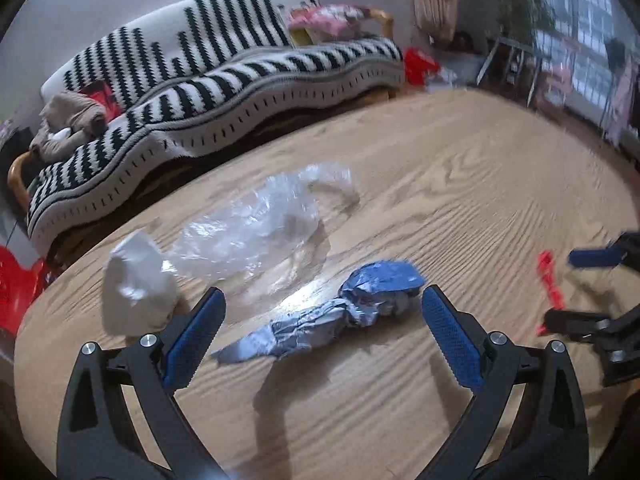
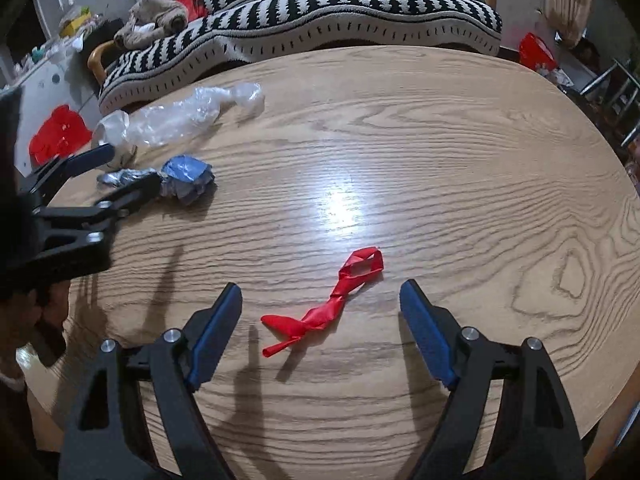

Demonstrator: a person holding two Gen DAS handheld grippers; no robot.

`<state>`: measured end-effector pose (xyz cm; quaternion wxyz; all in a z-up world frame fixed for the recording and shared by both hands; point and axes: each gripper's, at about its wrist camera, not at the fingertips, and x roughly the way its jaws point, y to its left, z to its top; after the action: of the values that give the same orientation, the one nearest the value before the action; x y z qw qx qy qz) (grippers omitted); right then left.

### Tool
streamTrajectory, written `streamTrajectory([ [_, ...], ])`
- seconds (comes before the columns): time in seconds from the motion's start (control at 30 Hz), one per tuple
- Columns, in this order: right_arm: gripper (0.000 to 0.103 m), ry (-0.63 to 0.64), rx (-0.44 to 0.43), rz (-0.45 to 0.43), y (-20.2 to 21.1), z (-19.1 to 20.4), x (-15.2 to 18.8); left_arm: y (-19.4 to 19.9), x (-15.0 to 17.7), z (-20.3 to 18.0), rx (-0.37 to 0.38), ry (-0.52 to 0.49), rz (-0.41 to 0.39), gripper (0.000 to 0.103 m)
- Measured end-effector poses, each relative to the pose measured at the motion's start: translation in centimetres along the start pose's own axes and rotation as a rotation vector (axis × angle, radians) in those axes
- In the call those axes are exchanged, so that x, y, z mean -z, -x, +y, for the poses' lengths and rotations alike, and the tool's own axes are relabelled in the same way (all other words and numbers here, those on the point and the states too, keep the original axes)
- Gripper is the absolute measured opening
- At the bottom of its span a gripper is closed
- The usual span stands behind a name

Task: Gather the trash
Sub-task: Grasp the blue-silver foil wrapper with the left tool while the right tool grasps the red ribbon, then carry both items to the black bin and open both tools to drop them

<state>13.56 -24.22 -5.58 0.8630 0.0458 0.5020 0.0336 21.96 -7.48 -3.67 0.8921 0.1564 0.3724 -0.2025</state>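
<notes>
Wood surface [image 2: 440,152], striped sofa [image 1: 224,80] at 12 o'clock | left claw [image 1: 320,316] released, straddling blue-silver wrapper [image 1: 340,316] | right claw [image 2: 320,320] released, straddling red wrapper [image 2: 332,304] | clear bag [image 1: 256,228] and white wad [image 1: 136,284] at 11 o'clock of left claw.

1. Left wrist view: low, close over the table [image 1: 460,168], facing the sofa [image 1: 224,68].
2. Right wrist view: slightly higher, same heading.
3. Shared: the table, the sofa, blue wrapper [image 1: 344,316] [image 2: 186,178], red strip [image 1: 550,282] [image 2: 332,304].
</notes>
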Motion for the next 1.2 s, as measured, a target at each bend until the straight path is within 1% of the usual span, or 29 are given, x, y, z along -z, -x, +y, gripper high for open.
streamTrajectory([
  [0.03, 0.079, 0.003, -0.002, 0.007, -0.2, 0.0, 0.0, -0.7, 0.1, -0.1, -0.006, -0.02, 0.022, 0.096],
  [0.13, 0.071, 0.023, 0.013, 0.019, -0.8, 0.0, 0.1, -1.9, 0.2, -0.5, -0.017, -0.069, 0.043, 0.095],
  [0.2, 0.063, 0.056, 0.045, 0.009, -0.9, 0.3, 0.1, -2.6, 0.3, -0.6, -0.03, -0.08, 0.05, 0.095],
  [0.23, 0.057, 0.073, 0.061, 0.004, -0.9, 0.4, 0.1, -2.8, 0.3, -0.5, -0.035, -0.076, 0.054, 0.09],
  [0.27, 0.052, 0.082, 0.071, 0.0, -0.9, 0.5, 0.1, -3.0, 0.4, -0.5, -0.034, -0.072, 0.058, 0.075],
  [0.3, 0.048, 0.087, 0.072, -0.005, -0.9, 0.6, 0.2, -3.0, 0.4, -0.5, -0.025, -0.063, 0.057, 0.069],
  [0.33, 0.037, 0.088, 0.068, -0.008, -0.8, 0.5, 0.2, -2.9, 0.4, -0.4, -0.018, -0.044, 0.058, 0.053],
  [0.37, 0.025, 0.086, 0.066, -0.009, -0.7, 0.5, 0.1, -2.8, 0.4, -0.3, -0.015, -0.025, 0.069, 0.039],
  [0.4, 0.02, 0.084, 0.063, -0.008, -0.7, 0.5, 0.1, -2.8, 0.5, -0.2, -0.015, -0.016, 0.077, 0.032],
  [0.43, 0.011, 0.078, 0.052, -0.003, -0.7, 0.3, 0.1, -2.7, 0.5, -0.2, -0.019, 0.005, 0.096, 0.024],
  [0.5, 0.01, 0.058, 0.018, 0.003, -0.4, 0.0, 0.1, -2.1, 0.8, -0.2, -0.022, 0.035, 0.102, 0.022],
  [0.6, 0.01, 0.056, -0.001, -0.02, 0.7, 0.0, 0.0, -0.1, 1.5, -0.5, -0.04, 0.076, 0.092, 0.021],
  [0.67, 0.01, 0.045, -0.023, -0.035, 1.5, 0.1, -0.1, 1.6, 1.8, -1.1, -0.055, 0.085, 0.084, 0.021],
  [0.8, 0.01, 0.039, -0.044, -0.066, 3.2, 0.2, -0.1, 4.5, 2.5, -2.5, -0.059, 0.105, 0.08, 0.021],
  [0.9, 0.01, 0.033, -0.064, -0.078, 4.2, 0.3, 0.1, 6.6, 3.0, -3.8, -0.087, 0.116, 0.073, 0.021],
  [1.0, 0.01, 0.047, -0.073, -0.086, 5.0, 0.5, 0.3, 8.6, 4.0, -4.9, -0.084, 0.164, 0.067, 0.021],
  [1.07, 0.01, 0.056, -0.079, -0.088, 5.4, 0.7, 0.5, 9.5, 4.6, -5.5, -0.068, 0.192, 0.062, 0.021],
  [1.1, 0.01, 0.058, -0.081, -0.087, 5.6, 0.7, 0.6, 9.9, 4.9, -5.9, -0.052, 0.207, 0.063, 0.021],
  [1.2, 0.01, 0.063, -0.084, -0.092, 6.0, 0.8, 1.0, 10.1, 5.3, -6.8, -0.04, 0.224, 0.068, 0.021],
])
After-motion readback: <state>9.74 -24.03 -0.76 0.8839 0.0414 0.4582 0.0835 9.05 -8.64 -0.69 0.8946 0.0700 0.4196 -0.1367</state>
